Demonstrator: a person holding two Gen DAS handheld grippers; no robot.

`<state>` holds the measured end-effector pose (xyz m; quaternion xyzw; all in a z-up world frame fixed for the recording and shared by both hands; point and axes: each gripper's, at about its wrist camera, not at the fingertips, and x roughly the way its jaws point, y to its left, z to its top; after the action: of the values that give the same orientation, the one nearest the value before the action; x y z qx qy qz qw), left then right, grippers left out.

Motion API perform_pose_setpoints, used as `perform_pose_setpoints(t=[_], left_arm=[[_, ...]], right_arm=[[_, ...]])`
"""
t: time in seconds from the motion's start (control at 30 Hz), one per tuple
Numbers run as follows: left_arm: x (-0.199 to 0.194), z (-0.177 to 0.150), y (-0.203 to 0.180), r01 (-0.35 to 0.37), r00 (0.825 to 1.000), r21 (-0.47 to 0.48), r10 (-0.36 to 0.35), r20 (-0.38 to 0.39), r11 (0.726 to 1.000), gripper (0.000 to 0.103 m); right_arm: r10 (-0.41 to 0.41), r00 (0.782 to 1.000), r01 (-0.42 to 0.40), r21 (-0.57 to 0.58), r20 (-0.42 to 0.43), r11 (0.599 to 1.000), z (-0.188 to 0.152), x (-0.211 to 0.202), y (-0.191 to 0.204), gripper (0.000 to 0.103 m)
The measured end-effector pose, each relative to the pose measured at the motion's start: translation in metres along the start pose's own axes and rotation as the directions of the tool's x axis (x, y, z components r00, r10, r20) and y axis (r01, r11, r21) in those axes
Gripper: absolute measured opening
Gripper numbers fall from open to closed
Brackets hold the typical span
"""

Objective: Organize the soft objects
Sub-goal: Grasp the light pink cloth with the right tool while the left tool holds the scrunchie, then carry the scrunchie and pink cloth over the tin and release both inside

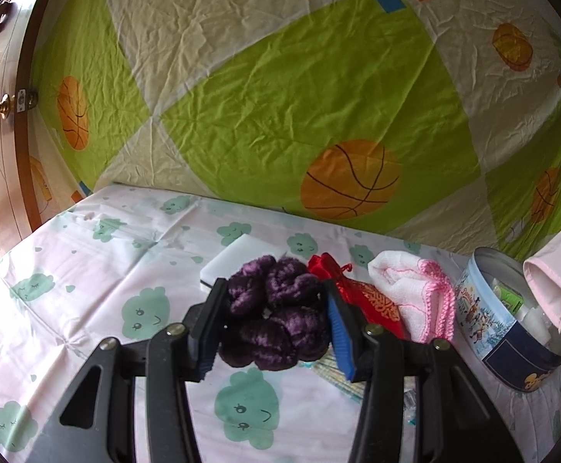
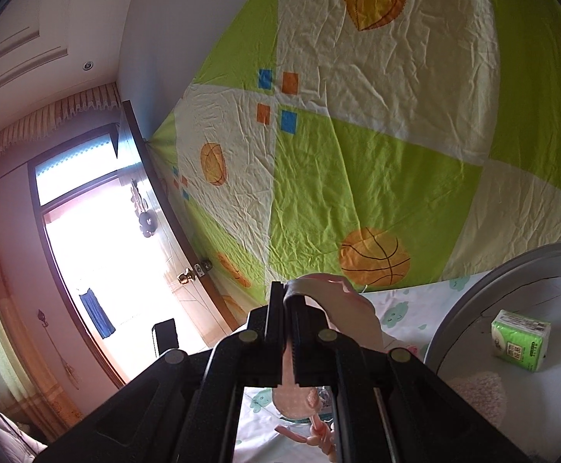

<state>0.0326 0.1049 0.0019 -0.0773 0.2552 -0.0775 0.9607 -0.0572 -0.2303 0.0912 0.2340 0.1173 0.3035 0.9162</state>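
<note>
My left gripper (image 1: 274, 301) stands around a bundle of purple yarn (image 1: 276, 316) on the table; its blue-padded fingers (image 1: 340, 341) flank the yarn with a gap at the sides, so it looks open. A red embroidered pouch (image 1: 361, 297) and a white towel with pink crochet trim (image 1: 415, 293) lie right of the yarn. My right gripper (image 2: 289, 297) is shut on a pale pink cloth (image 2: 342, 308) and holds it up beside a round tin; the same cloth hangs at the right edge of the left wrist view (image 1: 558, 274).
A round printed tin (image 1: 508, 324) stands open at the right with a green tissue pack (image 2: 521, 345) inside; its grey inner wall (image 2: 512, 277) fills the right wrist view's right side. A white sponge block (image 1: 234, 254) lies behind the yarn. A patterned sheet (image 1: 280, 77) hangs behind the table.
</note>
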Motion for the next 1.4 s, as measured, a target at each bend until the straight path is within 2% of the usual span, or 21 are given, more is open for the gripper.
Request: perform_pose_setpoints(t=[0.13, 0.4, 0.63, 0.9, 1.1, 1.27, 1.4], left_arm=[[-0.001, -0.003, -0.018, -0.001, 1.000, 0.041, 0.000, 0.008, 0.999, 0.049], [-0.010, 0.001, -0.061, 0.052, 0.998, 0.089, -0.054, 0.026, 0.995, 0.049], [-0.021, 0.012, -0.110, 0.123, 0.989, 0.147, -0.133, 0.059, 0.982, 0.049], [-0.024, 0.022, -0.174, 0.208, 0.972, 0.209, -0.225, 0.066, 0.956, 0.049], [-0.020, 0.020, -0.216, 0.278, 0.954, 0.228, -0.295, 0.045, 0.933, 0.049], [-0.013, 0.017, -0.242, 0.348, 0.933, 0.226, -0.361, 0.018, 0.910, 0.049], [-0.009, 0.012, -0.257, 0.379, 0.922, 0.217, -0.388, -0.003, 0.899, 0.049]], right_arm=[[-0.041, 0.999, 0.041, -0.012, 0.028, 0.999, 0.006, -0.013, -0.007, 0.004], [-0.109, 0.990, 0.109, 0.005, 0.085, 0.994, 0.019, -0.043, -0.028, 0.004], [-0.135, 0.982, 0.133, 0.025, 0.135, 0.991, 0.032, -0.070, -0.045, 0.004], [-0.182, 0.971, 0.177, 0.047, 0.154, 0.983, 0.040, -0.094, -0.069, 0.004], [-0.265, 0.950, 0.268, 0.005, 0.165, 0.963, 0.045, -0.107, -0.076, 0.004], [-0.371, 0.914, 0.385, -0.063, 0.165, 0.921, 0.046, -0.108, -0.079, 0.004], [-0.404, 0.900, 0.419, -0.072, 0.161, 0.905, 0.046, -0.111, -0.084, 0.004]])
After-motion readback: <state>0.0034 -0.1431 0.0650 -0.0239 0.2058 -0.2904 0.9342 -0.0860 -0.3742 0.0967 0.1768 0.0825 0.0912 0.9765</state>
